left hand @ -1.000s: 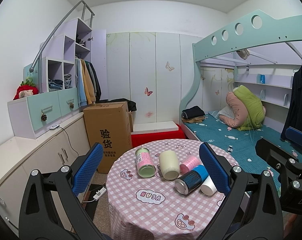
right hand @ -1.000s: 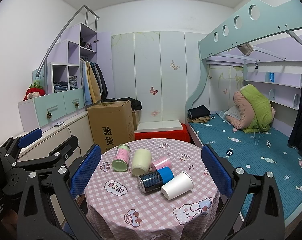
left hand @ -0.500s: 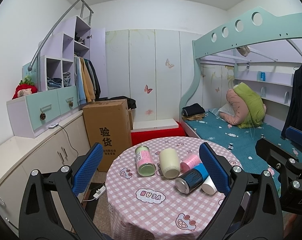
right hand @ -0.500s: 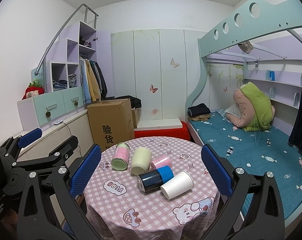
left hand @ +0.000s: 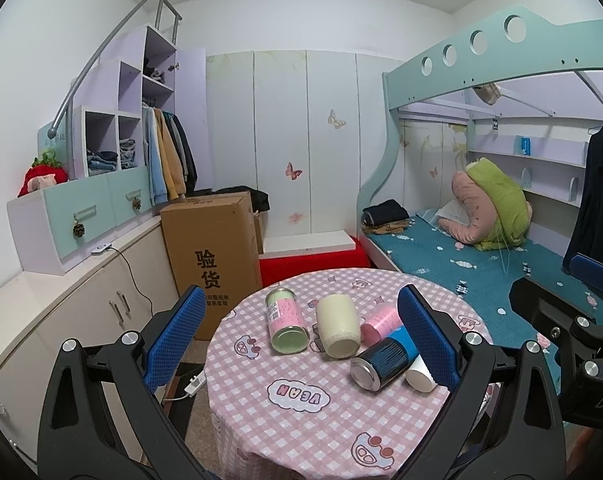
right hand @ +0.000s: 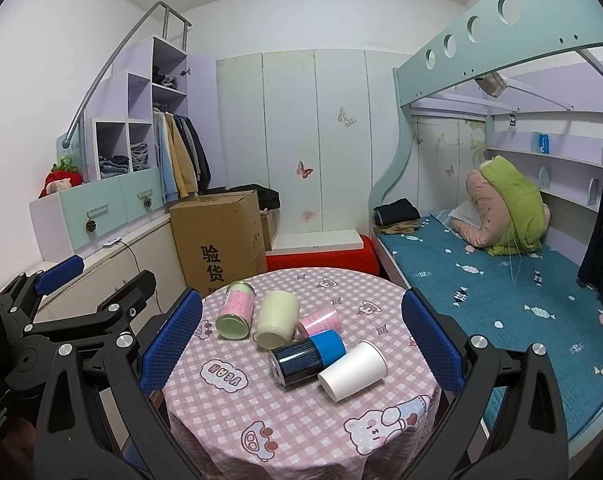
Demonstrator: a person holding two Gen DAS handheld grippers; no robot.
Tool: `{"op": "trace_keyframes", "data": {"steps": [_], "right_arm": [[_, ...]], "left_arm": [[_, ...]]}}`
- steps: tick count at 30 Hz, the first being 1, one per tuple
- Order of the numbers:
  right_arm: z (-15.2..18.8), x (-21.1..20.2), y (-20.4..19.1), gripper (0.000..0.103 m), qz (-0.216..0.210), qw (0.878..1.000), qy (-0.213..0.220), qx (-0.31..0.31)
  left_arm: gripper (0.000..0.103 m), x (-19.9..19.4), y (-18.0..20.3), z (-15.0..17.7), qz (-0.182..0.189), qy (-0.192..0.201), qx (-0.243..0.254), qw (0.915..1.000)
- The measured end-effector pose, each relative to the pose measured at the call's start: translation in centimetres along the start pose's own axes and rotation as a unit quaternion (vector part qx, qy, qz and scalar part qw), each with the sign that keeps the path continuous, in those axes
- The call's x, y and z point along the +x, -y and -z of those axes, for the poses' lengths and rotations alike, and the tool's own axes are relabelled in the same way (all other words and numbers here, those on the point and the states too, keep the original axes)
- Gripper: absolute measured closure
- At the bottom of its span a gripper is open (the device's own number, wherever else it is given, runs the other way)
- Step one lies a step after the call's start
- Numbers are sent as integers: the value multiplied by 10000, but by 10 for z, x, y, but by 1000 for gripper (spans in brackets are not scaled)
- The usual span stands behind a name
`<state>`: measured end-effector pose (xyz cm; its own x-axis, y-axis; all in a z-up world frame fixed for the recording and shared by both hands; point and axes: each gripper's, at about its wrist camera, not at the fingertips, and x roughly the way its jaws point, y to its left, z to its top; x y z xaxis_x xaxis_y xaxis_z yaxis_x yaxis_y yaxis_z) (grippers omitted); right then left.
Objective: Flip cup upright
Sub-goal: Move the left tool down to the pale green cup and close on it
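Closest to both cameras, the 2 grippers hang above the near edge of a round table (right hand: 397, 312) with a pink checked cloth. The left gripper (left hand: 299, 334) has its blue pads spread wide and holds nothing, and the right gripper (right hand: 301, 340) is spread wide in the same way, also with nothing between its pads. On the cloth, 5 cups lie on their sides in a loose group. The white paper cup (right hand: 353, 370) is nearest, with its mouth toward the right, and it touches the blue and black can-shaped cup (right hand: 307, 356). Just behind them lie the pink cup (right hand: 321, 320), the cream cup (right hand: 277, 318) and the green and pink cup (right hand: 235, 310). Farther back, a cardboard box (right hand: 221, 240) stands on the floor at the left, and a bed with a teal cover (right hand: 481, 276) is at the right.
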<state>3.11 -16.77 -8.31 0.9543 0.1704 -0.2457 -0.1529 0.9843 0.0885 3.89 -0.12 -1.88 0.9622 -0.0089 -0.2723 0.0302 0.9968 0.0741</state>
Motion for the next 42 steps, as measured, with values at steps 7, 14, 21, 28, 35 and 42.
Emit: {"op": "trace_keyframes", "data": {"steps": [7, 14, 21, 28, 35, 42], "right_arm": [[6, 31, 2, 7, -27, 9994, -332, 1], [29, 86, 10, 7, -54, 9952, -978, 62], [45, 135, 27, 7, 81, 9885, -1495, 223], [48, 178, 55, 7, 289, 9846, -1675, 400], [36, 229, 72, 7, 402, 9838, -1692, 427], [36, 274, 85, 7, 326, 9806, -1866, 501]], "left_arm": [[6, 38, -3, 18, -12, -455, 65, 9989], [6, 98, -6, 43, 235, -1283, 35, 9915], [6, 156, 9, 57, 446, -1857, -23, 9816], [6, 211, 25, 55, 546, -2155, -70, 9749], [6, 273, 31, 51, 641, -2496, -275, 9658], [7, 321, 34, 55, 536, -2770, -294, 9589]]}}
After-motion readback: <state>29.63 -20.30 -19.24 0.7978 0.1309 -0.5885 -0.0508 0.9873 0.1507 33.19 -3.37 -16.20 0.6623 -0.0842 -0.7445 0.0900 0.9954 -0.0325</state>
